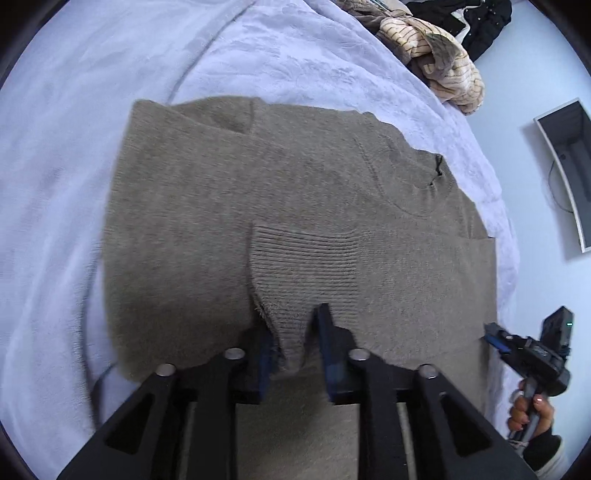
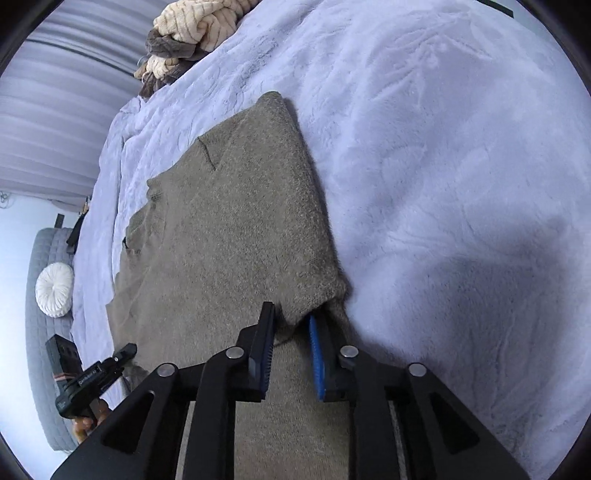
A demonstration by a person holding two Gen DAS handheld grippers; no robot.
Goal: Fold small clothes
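A taupe knit sweater (image 1: 295, 206) lies partly folded on a pale lavender blanket (image 1: 74, 184). My left gripper (image 1: 293, 328) is closed on the sweater's ribbed cuff (image 1: 306, 258), with knit bunched between the blue pads. In the right wrist view the same sweater (image 2: 236, 229) runs away from me. My right gripper (image 2: 291, 317) pinches its near corner, fabric caught between the pads. Each gripper shows in the other's view: the right one (image 1: 495, 332) at the sweater's right edge, the left one (image 2: 125, 350) at its left edge.
A heap of beige striped and brown clothes (image 1: 436, 55) lies at the far end of the bed, also in the right wrist view (image 2: 184, 37). A black garment (image 1: 484, 22) lies beyond. A grey seat with a white round cushion (image 2: 55, 290) stands beside the bed.
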